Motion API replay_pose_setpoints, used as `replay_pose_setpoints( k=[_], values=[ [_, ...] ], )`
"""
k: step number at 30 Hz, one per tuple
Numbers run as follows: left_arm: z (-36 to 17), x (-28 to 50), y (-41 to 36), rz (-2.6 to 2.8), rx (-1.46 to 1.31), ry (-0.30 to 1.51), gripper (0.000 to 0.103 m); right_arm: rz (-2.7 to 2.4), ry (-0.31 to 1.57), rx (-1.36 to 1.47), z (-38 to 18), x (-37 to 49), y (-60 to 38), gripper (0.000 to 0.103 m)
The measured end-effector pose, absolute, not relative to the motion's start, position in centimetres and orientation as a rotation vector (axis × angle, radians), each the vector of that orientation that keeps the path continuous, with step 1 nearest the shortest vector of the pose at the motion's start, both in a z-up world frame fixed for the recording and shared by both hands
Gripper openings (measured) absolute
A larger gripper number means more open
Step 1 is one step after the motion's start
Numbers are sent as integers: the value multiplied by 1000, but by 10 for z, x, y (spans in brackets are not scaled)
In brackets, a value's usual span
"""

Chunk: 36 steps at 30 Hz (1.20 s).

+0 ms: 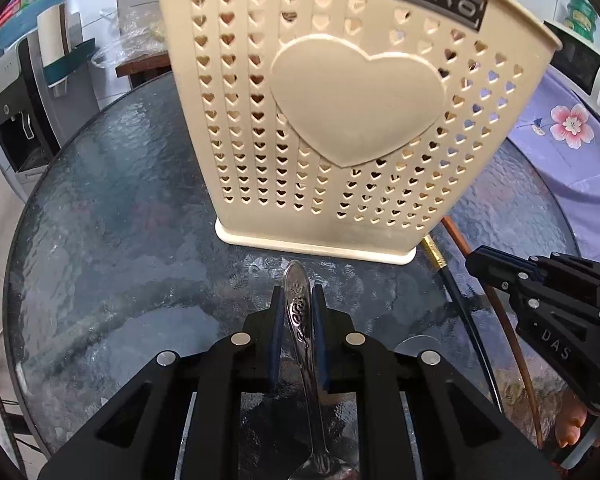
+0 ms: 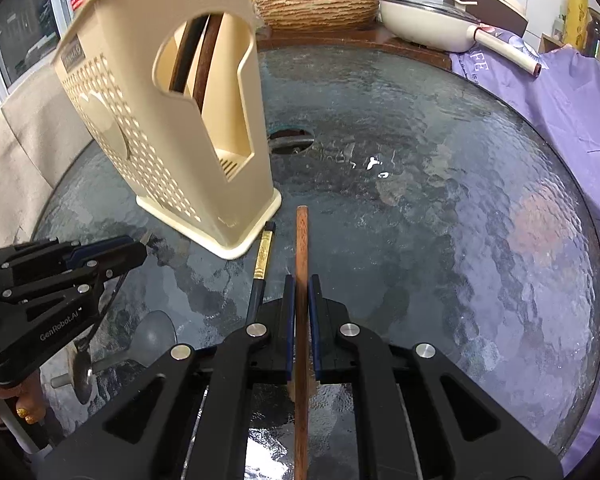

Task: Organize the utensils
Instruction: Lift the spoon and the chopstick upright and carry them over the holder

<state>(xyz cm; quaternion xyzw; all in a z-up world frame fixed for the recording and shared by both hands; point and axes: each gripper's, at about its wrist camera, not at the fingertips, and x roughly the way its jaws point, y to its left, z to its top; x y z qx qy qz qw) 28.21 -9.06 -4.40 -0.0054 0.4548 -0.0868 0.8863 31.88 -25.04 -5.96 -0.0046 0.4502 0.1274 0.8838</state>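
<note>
My left gripper [image 1: 298, 304] pinches the slick steel spoon [image 1: 300, 320] handle; right gripper [image 2: 299, 292] clamps a stiff wooden chopstick [image 2: 302, 280], both before the utensil holder [image 1: 340, 120].

Your two wrist views, both low and close over the glass table [image 1: 112, 208].
Left faces the holder's [image 1: 340, 120] heart front; right sees its side (each view catches the other gripper).

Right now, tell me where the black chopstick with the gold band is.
The black chopstick lies on the glass table, between the cream holder and the brown chopstick.
</note>
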Motion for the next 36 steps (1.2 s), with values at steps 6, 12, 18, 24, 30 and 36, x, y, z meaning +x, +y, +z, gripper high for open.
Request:
replay_pose_setpoints(
  k=[6,12,18,24,30,36],
  values=[
    [-20,266,-77,-231,-67,889,0,297,882,53,-40,307,-264,7],
    [9,238,-67,-282,-78,812,1,347,818,117,-14,285,-276,7],
    [15,236,-61,-296,-109,807,1,343,795,123,-4,274,-280,7],
    [34,223,-54,-331,-134,764,1,386,782,170,11,264,-287,7],
    [55,204,-50,-352,-131,705,1,422,739,182,36,248,-287,7],
    [75,192,-48,-366,-120,650,0,456,697,189,64,232,-286,7]
  ],
)
